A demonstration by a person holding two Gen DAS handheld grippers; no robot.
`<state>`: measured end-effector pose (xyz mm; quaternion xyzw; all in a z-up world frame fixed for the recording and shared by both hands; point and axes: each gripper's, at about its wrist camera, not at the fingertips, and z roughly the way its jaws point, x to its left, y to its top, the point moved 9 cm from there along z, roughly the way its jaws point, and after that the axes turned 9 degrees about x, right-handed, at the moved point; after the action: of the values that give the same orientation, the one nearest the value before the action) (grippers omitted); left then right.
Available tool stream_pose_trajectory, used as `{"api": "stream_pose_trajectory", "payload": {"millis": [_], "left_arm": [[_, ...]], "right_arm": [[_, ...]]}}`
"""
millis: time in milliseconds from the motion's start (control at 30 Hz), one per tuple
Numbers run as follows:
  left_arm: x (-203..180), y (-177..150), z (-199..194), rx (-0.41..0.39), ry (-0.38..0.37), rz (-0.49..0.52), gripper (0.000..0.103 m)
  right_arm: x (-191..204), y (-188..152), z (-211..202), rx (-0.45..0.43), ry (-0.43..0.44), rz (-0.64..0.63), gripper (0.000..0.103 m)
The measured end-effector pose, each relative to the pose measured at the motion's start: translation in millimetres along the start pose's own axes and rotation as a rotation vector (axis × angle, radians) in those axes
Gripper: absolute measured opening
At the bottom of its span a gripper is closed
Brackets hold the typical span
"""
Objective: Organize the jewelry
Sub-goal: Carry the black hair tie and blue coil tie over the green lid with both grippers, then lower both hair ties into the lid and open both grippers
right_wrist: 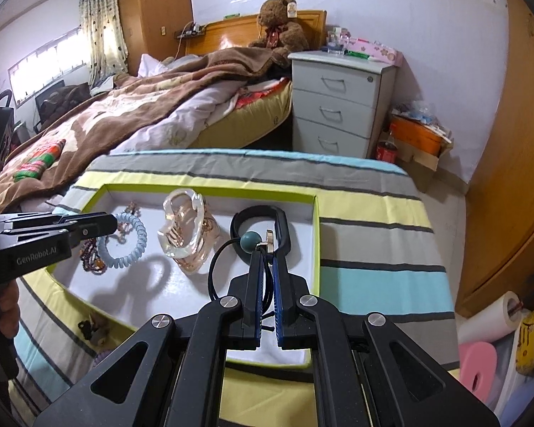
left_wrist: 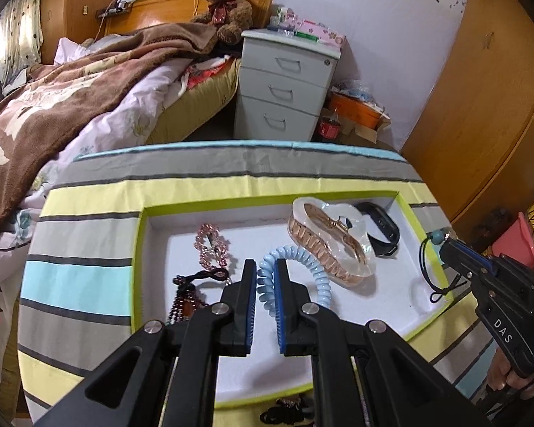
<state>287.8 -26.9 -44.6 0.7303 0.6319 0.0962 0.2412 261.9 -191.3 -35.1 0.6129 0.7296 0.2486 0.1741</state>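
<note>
Left hand-held gripper (left_wrist: 265,274) pinching a pale blue coil hair tie (left_wrist: 295,270), ridged like a phone cord, looped and hanging just above the floor of a shallow white tray (left_wrist: 142,242) with a lime-green rim; throws a shadow on the tray floor in the right wrist view. Right hand-held gripper (right_wrist: 266,259) pressed together on a black cord bracelet (right_wrist: 217,267) with a teal bead (right_wrist: 250,241) and a small pale charm at the fingertips; cord loops slack to the left, over the tray's right part. Inside the tray: a rose-gold link watch (left_wrist: 324,249) wrapped around a clear holder, in the middle; a black fitness band (left_wrist: 381,224) just beyond it toward the far right corner; a pink beaded piece (left_wrist: 210,245) to the left; a dark red beaded strand with a black loop (left_wrist: 188,295) near the left wall. Tray sits on a tabletop (left_wrist: 82,281) covered in cloth striped grey, yellow and light blue; more dark items on the cloth at the near edge, too hidden to identify.
</note>
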Motion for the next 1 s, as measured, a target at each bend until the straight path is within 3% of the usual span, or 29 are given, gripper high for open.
{"api": "stream_pose_trajectory", "payload": {"millis": [367, 1000], "left_arm": [[-0.4, -6.7, 27.0, 0.055, 0.005, 0.003, 0.01], [-1.7, -10.4, 41.0, 0.088, 0.017, 0.008, 0.01]], "right_arm": [[-1.9, -13.9, 29.9, 0.085, 0.002, -0.025, 0.005], [-0.7, -20.6, 43.0, 0.119, -0.048, -0.061, 0.005]]}}
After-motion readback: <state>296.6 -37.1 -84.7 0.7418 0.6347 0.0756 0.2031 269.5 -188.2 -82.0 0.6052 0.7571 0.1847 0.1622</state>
